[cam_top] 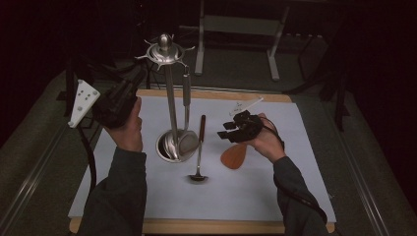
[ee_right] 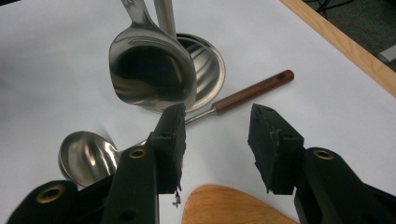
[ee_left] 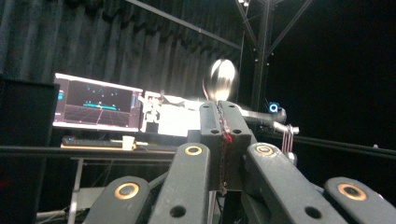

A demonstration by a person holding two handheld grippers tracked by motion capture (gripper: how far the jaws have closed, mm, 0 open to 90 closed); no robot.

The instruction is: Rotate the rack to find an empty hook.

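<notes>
Left gripper (cam_top: 115, 101) fingers pressed together, frame left; right gripper (ee_right: 217, 135) fingers spread, empty, above ladle (ee_right: 88, 156) on tabletop (cam_top: 255, 187).

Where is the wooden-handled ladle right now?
In the high view the ladle lies flat on the white mat, just right of the stand's round base and left of the wooden spatula.

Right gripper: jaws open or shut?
Open. In the right gripper view the right gripper shows a clear gap between its black pads, nothing clamped; the wooden spatula lies below them on the table.
</notes>
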